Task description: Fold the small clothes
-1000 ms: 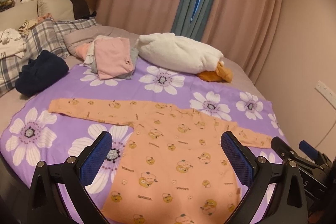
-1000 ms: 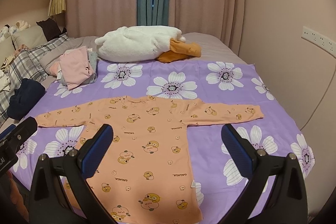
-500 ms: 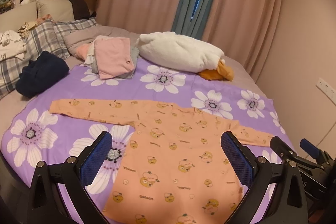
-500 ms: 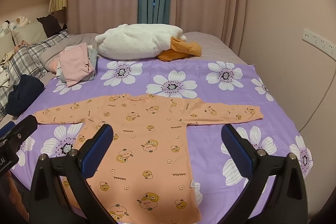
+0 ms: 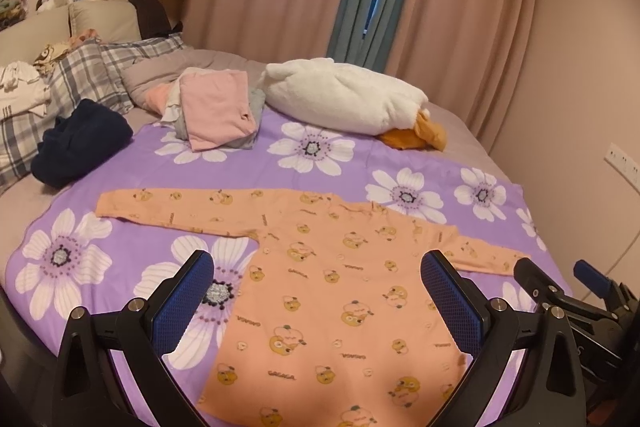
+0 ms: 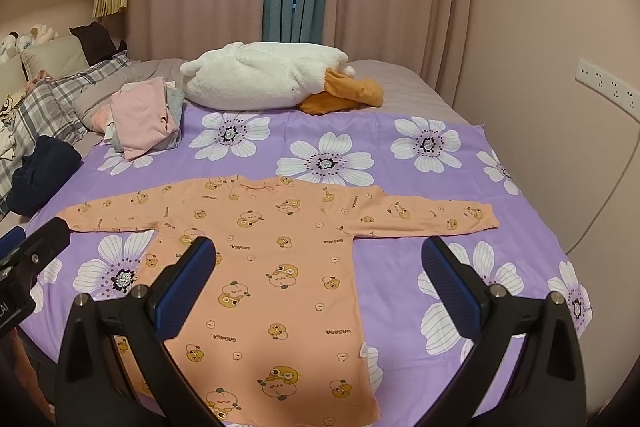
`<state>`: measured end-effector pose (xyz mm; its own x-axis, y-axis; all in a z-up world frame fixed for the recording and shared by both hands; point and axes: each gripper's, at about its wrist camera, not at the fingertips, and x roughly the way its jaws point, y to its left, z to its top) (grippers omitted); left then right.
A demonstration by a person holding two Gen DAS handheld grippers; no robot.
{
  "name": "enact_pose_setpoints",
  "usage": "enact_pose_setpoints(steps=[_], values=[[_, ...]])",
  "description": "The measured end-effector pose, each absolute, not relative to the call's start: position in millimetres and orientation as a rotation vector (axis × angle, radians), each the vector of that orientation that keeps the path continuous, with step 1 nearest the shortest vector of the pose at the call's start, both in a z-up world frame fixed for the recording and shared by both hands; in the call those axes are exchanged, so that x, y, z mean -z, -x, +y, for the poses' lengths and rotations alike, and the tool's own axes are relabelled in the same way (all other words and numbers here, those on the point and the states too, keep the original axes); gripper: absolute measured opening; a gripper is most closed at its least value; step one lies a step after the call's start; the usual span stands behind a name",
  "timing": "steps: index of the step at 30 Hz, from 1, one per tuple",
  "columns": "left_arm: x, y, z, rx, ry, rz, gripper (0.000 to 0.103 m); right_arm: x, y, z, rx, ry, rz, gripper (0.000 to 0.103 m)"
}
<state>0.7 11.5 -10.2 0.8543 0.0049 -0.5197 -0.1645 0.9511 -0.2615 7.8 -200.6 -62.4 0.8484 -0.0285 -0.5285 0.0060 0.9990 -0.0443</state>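
An orange long-sleeved baby shirt (image 5: 332, 279) (image 6: 276, 267) with a cartoon print lies flat on the purple flowered sheet (image 5: 120, 259) (image 6: 420, 291), both sleeves spread out sideways. My left gripper (image 5: 318, 301) hovers open above the shirt's lower left part, nothing between its blue pads. My right gripper (image 6: 318, 287) hovers open above the shirt's lower right side, also holding nothing. In the left wrist view the right gripper's tips (image 5: 560, 287) show at the right edge. The left gripper's body (image 6: 28, 259) shows at the left edge of the right wrist view.
A pile of pink and grey folded clothes (image 5: 216, 111) (image 6: 144, 119) sits at the sheet's far left. A white and orange plush (image 5: 348, 99) (image 6: 272, 83) lies behind. A dark blue garment (image 5: 76, 143) and plaid pillows (image 5: 84, 75) are left; the wall (image 6: 560, 107) is right.
Both cameras have shifted slightly, so the shirt sits a little further away in view. Both grippers stay open and the shirt has not moved.
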Motion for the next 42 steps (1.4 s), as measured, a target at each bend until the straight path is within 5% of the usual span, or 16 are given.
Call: enact_pose_setpoints(steps=[18, 26, 28, 30, 40, 42], values=[[14, -5, 15, -0.095, 0.278, 0.532, 0.102, 64, -12, -212, 0.034, 0.011, 0.568, 0.103], [37, -88, 44, -0.208, 0.276, 0.557, 0.102, 86, -41, -261, 0.104, -0.21, 0.633, 0.103], [55, -113, 49, -0.097, 0.269, 0.604, 0.094, 93, -50, -271, 0.107, -0.282, 0.661, 0.103], [85, -139, 56, 0.017, 0.32, 0.698, 0.074, 99, -60, -281, 0.106, -0.32, 0.692, 0.103], [199, -187, 95, -0.164, 0.428, 1.05, 0.056, 134, -76, -349, 0.202, -0.454, 0.763, 0.103], [193, -180, 93, -0.157, 0.404, 1.053, 0.04, 140, -78, -370, 0.231, -0.526, 0.756, 0.103]])
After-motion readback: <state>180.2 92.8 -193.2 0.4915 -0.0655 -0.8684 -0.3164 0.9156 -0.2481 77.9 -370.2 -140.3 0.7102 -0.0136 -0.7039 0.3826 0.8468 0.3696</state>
